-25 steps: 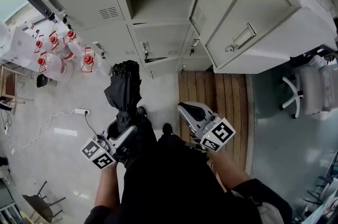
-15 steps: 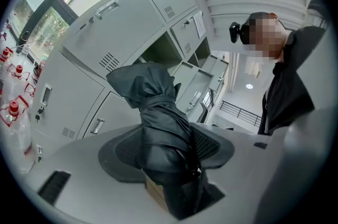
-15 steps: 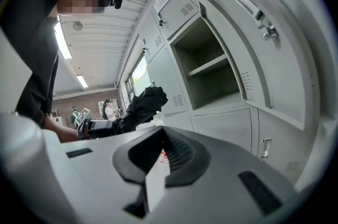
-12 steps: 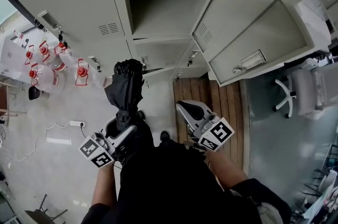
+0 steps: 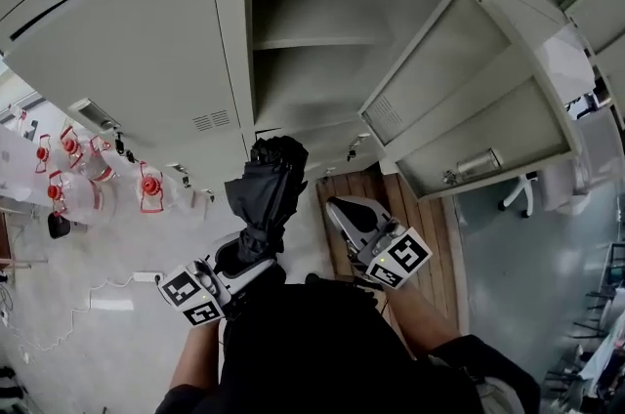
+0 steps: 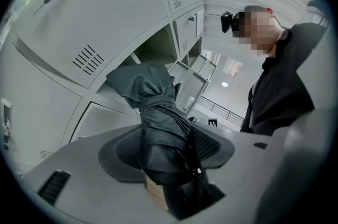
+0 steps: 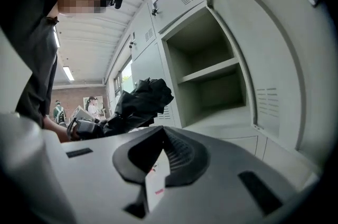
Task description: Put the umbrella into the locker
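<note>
Umbrella (image 5: 264, 192) clamped upright in left gripper (image 5: 232, 268).

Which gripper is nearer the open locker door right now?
Right. In the head view the right gripper sits just below the door; the left gripper, holding the umbrella, is farther left.

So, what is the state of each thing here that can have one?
Black fabric umbrella: folded, not yet in locker.
Left gripper: shut on the umbrella.
Right gripper: shut, holding nothing.
Grey metal locker door: swung open.
Locker compartment: empty, one shelf inside.
Grey door left of it: closed.
</note>
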Demonstrator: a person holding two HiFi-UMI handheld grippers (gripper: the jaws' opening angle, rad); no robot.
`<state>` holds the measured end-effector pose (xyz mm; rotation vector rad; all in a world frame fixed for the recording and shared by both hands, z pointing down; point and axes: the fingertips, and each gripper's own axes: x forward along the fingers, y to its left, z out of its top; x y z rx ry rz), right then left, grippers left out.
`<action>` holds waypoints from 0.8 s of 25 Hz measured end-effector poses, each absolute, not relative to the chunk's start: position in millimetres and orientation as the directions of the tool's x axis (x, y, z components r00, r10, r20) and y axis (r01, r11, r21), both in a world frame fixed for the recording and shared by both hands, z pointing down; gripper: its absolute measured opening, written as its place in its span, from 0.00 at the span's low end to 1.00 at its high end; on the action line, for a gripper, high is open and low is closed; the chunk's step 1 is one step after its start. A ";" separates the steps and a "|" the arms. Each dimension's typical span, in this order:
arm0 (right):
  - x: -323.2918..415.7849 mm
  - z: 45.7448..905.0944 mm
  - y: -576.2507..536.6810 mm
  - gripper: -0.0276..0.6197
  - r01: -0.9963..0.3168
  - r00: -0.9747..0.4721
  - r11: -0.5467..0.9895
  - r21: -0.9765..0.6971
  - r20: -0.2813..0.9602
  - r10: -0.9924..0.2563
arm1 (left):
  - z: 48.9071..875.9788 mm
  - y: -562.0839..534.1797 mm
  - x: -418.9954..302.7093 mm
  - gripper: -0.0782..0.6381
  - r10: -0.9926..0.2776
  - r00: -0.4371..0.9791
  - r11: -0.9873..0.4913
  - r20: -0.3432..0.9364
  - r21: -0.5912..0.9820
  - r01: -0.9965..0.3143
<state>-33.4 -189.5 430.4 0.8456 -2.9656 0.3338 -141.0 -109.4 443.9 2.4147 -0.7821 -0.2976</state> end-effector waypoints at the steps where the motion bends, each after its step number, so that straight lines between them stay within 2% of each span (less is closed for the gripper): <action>1: -36.1 427.7 -194.4 0.06 -0.536 -0.844 0.823 -0.189 0.098 -0.527 | 440.7 -114.5 -140.3 0.47 -0.580 0.813 -0.670 -0.042 0.594 -0.447; 8: -30.6 427.0 -219.7 0.06 -0.616 -0.788 0.771 -0.160 0.129 -0.602 | 436.4 -153.0 -127.4 0.47 -0.503 0.864 -0.682 -0.026 0.626 -0.378; 14: -16.2 426.1 -239.3 0.06 -0.600 -0.800 0.788 -0.137 0.126 -0.587 | 442.4 -192.5 -115.1 0.47 -0.554 0.828 -0.607 0.084 0.640 -0.471; 20: -1.5 410.0 -261.0 0.06 -0.541 -0.841 0.833 -0.117 0.084 -0.535 | 441.0 -236.7 -101.4 0.47 -0.633 0.764 -0.532 0.124 0.647 -0.546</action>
